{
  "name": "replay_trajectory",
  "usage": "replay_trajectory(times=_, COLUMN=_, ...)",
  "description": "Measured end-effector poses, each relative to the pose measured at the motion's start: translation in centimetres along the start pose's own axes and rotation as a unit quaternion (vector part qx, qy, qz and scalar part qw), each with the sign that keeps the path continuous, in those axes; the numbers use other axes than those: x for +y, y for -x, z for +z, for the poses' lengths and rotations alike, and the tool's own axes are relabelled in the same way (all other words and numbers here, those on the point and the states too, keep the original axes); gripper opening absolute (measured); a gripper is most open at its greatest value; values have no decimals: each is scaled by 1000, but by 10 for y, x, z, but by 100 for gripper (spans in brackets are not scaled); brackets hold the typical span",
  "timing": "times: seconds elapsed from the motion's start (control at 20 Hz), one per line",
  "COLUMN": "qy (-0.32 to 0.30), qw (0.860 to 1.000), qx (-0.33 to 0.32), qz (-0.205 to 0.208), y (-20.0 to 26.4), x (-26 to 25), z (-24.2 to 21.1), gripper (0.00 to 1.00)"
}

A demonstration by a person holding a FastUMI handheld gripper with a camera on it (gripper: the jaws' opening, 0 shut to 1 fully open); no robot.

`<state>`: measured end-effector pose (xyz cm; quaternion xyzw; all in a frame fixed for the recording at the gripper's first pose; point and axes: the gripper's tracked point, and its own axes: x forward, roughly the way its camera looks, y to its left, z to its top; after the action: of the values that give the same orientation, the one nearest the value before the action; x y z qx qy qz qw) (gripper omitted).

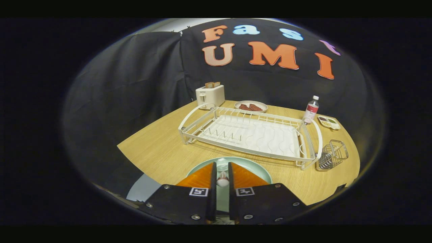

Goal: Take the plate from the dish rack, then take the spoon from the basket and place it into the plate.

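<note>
A pale green plate (258,167) lies on the wooden table (158,152), right under my orange fingers (199,176) and near the table's front edge. My gripper (222,164) is shut on a small spoon (222,180), which stands between the two fingers above the plate. The spoon has a whitish end and a clear part toward the fingertips. Beyond the plate sits the white dish rack (249,135), with nothing in its slots. The wire basket (332,155) stands at the rack's right end and looks empty.
Behind the rack are a white toaster (210,95) holding toast, a dish of reddish food (251,106), a small bottle (311,109) and a small white tray (329,122). The table's left edge runs diagonally close to my left finger.
</note>
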<state>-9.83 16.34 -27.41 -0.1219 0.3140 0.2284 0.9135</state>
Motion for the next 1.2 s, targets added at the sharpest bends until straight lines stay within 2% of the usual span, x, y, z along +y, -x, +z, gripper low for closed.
replay_trajectory(times=0.2, qy=-14, qw=1000, qx=2, qz=-28, y=0, x=-22, z=-1, gripper=28)
replay_trajectory(times=0.35, qy=-43, qw=998, qx=-5, qz=-43, y=4, x=-38, z=7, gripper=62)
replay_trajectory(times=0.4, qy=-51, qw=997, qx=-10, qz=-53, y=7, x=-47, z=12, gripper=67)
replay_trajectory(times=0.45, qy=-56, qw=996, qx=-14, qz=-63, y=11, x=-56, z=17, gripper=80)
replay_trajectory(times=0.5, qy=-59, qw=995, qx=-22, qz=-74, y=15, x=-66, z=24, gripper=86)
replay_trajectory(times=0.55, qy=-61, qw=994, qx=-30, qz=-85, y=21, x=-75, z=31, gripper=97)
replay_trajectory(times=1.0, qy=-78, qw=974, qx=-106, qz=-182, y=76, x=-160, z=95, gripper=98)
replay_trajectory(times=1.2, qy=-92, qw=963, qx=-147, qz=-206, y=103, x=-184, z=127, gripper=97)
